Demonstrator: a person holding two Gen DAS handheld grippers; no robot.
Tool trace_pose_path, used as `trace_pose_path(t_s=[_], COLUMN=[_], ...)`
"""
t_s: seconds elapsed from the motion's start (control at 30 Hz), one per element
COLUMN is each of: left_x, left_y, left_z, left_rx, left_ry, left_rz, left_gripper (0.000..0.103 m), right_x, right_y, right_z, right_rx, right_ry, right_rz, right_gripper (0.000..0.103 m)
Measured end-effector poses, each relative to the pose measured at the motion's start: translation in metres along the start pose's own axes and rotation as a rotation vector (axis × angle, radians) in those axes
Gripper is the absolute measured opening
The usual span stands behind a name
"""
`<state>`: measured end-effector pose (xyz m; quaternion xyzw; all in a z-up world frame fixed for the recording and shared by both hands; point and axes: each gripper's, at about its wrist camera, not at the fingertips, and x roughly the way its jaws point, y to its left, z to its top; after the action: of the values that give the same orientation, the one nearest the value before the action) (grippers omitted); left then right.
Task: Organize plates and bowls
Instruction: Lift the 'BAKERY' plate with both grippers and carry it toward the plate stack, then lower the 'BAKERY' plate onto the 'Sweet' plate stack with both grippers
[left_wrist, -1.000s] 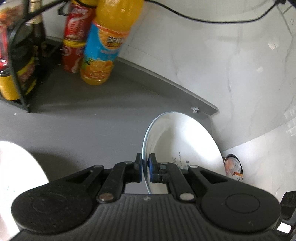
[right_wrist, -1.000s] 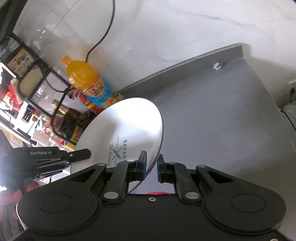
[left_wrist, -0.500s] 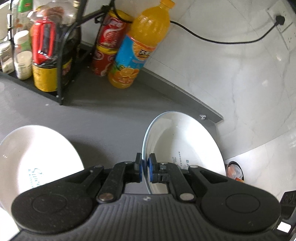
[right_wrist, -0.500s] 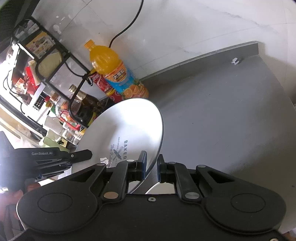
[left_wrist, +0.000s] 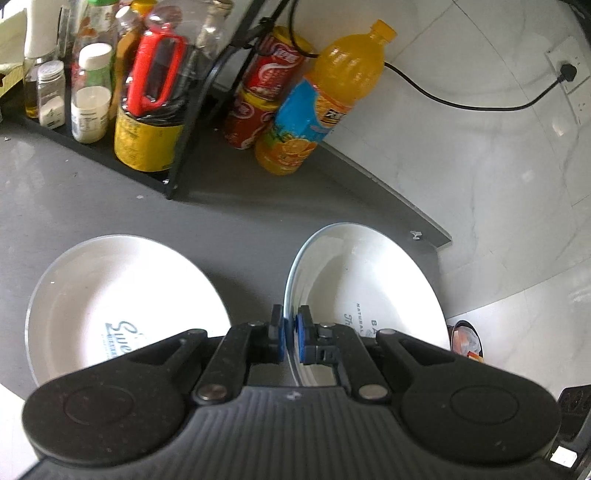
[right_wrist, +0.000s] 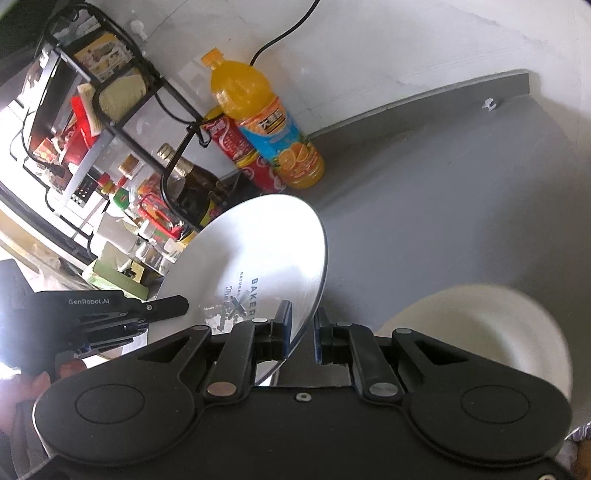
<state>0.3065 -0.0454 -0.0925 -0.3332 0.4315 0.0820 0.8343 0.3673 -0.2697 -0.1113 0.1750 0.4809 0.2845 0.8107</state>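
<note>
While the left hand-held gripper pinches the near rim of a white plate, tilted on edge above the grey tabletop, its view alone shows a second plate lying flat, now fully in sight. From the right view, the right hand-held gripper clamps the same plate, and a bowl has appeared.

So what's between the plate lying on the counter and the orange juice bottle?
Only bare grey counter between that plate and the juice bottle, seen in the left wrist view.
</note>
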Motion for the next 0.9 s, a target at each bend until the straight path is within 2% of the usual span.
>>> trace_pose_path(t_s=[0.37,0.9], left_x=[-0.014,-0.01], left_y=[0.059,0.118], left_z=[0.013,0.017], left_rx=[0.04,0.112], left_ry=[0.07,0.179], left_rz=[-0.028,-0.046], left_gripper=[0.005,0.005], right_x=[0.013,0.043], right_y=[0.042,0.071], right_z=[-0.039,-0.087], right_rx=[0.055,0.133], right_ry=[-0.007,0.016], right_rz=[-0.063,-0.16], right_gripper=[0.012,0.012])
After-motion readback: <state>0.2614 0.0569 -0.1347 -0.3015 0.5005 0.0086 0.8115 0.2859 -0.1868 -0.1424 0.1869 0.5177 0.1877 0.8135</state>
